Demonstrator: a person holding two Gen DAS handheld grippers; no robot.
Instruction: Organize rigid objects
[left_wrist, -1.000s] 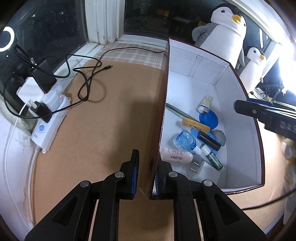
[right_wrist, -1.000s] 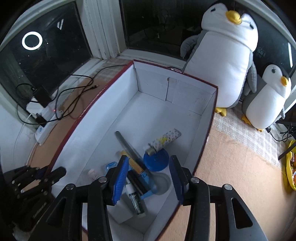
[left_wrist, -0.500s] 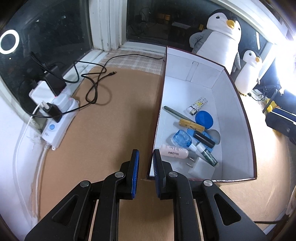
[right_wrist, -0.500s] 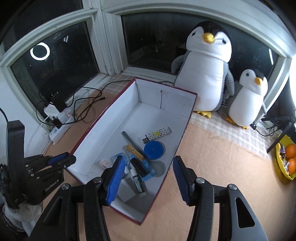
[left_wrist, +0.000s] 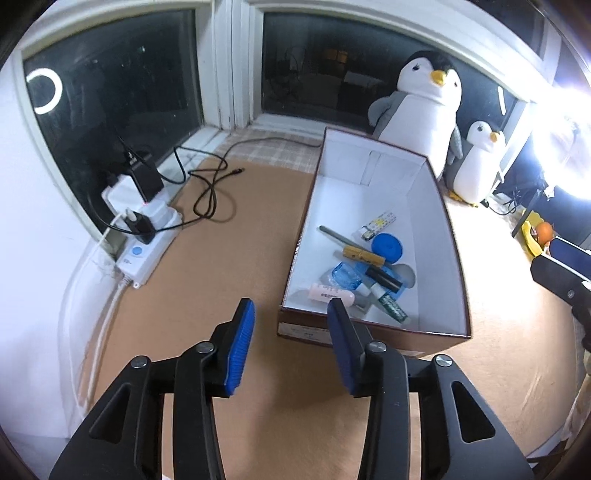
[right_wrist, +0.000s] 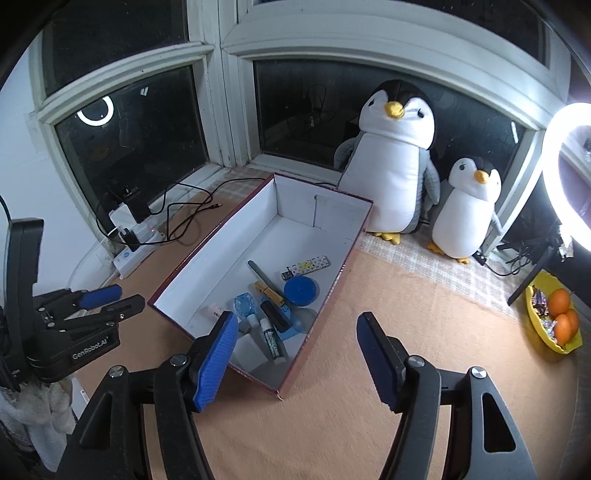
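Observation:
A white-lined box with dark red outside sits on the tan mat. Inside lie several small items: a blue round lid, a wooden clothespin, a grey file, a patterned lighter, a clear blue case, a black tube, a pink-white bottle. My left gripper is open and empty, just before the box's near end; it also shows in the right wrist view. My right gripper is open and empty, above the box's near corner.
A white power strip with plugs and black cables lies at the left by the window. Two plush penguins stand behind the box. A yellow bowl of oranges and a ring light are at the right.
My left gripper let go of the box's wall, opened and pulled back. My right gripper rose and drew back from the box, opening wider.

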